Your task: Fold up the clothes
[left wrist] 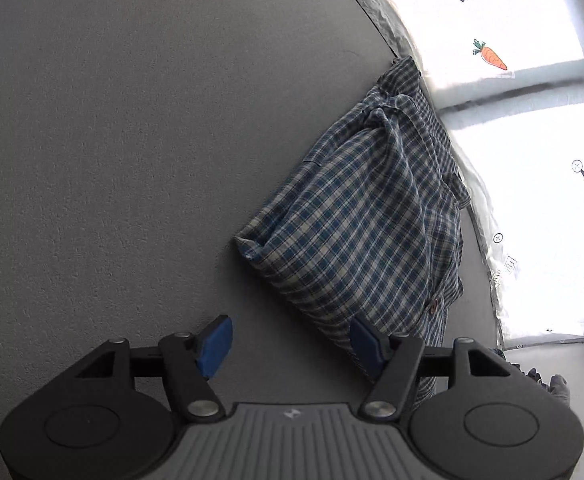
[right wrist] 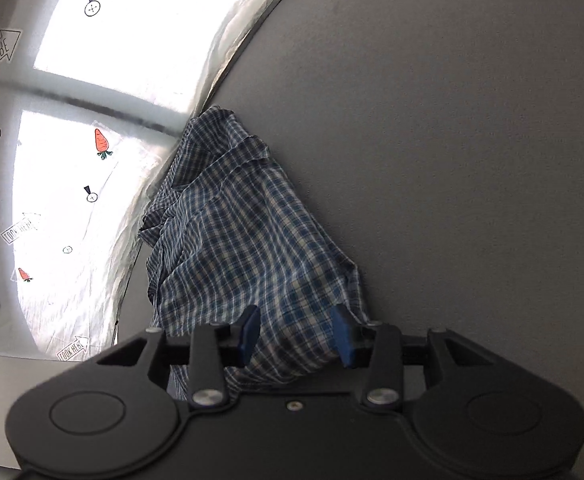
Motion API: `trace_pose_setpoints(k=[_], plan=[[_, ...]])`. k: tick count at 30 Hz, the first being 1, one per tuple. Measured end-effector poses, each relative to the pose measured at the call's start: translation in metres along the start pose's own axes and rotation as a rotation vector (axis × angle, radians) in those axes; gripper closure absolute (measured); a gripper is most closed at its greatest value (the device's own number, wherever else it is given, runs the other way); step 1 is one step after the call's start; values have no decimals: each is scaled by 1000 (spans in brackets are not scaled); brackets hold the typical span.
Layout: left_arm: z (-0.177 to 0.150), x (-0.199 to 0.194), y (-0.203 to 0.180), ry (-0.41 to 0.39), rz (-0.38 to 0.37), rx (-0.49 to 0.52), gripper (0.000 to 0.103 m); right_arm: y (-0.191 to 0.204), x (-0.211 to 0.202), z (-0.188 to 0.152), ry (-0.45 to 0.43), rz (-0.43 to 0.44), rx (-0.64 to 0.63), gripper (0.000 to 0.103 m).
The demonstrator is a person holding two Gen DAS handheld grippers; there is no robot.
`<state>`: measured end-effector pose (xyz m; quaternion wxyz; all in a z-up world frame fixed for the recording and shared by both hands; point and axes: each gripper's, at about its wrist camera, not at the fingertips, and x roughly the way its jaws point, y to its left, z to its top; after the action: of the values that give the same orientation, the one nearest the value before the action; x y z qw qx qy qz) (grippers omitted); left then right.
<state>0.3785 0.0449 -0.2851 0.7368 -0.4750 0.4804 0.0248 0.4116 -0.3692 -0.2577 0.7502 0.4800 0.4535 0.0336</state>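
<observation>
A blue-and-white checked shirt [left wrist: 363, 216] lies in a loose, rumpled heap on a grey table [left wrist: 132, 140], close to the table's far edge, where a white sheet printed with small carrots [left wrist: 490, 55] and round markers hangs behind it. Judging by the heap, folding has barely begun: the cloth is bunched and puckered, with no flat panel or clean crease to be seen, so spreading, smoothing and every fold appear to remain.

The heap is longer than it is wide. Its long axis runs along the table's edge, from a narrow gathered end near the sheet to a broader end near the grippers. That narrow end may be the collar, though the wrinkles make this uncertain. A brown button [left wrist: 434, 305] shows on the placket at the near side.

The left gripper [left wrist: 292, 346] hovers beside the shirt with its blue pads spread wide, holding nothing; one pad overlaps the shirt's near edge. The right gripper [right wrist: 296, 336] is also spread, with a fold of shirt lying between its pads, not yet pinched.
</observation>
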Motion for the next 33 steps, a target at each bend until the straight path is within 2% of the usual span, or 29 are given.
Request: trace_pose_setpoints(k=[4,6,8,12,16,18,19,20,21,22,25,27,33], plan=[[7,8,-1,13,-54,-35,35,-20,0,-4,49,42,127,57],[10,12,-3,24,-76,-44,34,-22,6,-8,78,54,153,51],[13,20,-6,34,-80,-55,33,-20,14,-12,104,66,159,50],[19,31,-11,43,-77,-69,33,-21,28,-17,57,107,249,46],[25,40,-20,40,-70,-43,35,-16,33,-7,-3,76,260,46],[28,44,-22,44,-66,-50,39,-12,35,-3,-5,65,254,55],[29,46,-21,46,-59,-60,48,-10,36,-1,-5,55,247,57],[30,47,-19,41,-56,-77,54,-8,37,1,-4,46,239,65],[32,48,-16,38,-68,-101,68,-6,38,2,-6,42,232,79],[34,48,-13,34,-80,-126,81,-4,37,4,-9,42,224,83],[31,44,-7,8,-125,-183,94,5,32,6,-12,50,161,92],[24,34,-8,-18,-144,-173,95,13,27,6,-16,57,102,95],[-3,-11,-9,-76,-214,-135,96,32,-11,-5,-54,105,-52,97]])
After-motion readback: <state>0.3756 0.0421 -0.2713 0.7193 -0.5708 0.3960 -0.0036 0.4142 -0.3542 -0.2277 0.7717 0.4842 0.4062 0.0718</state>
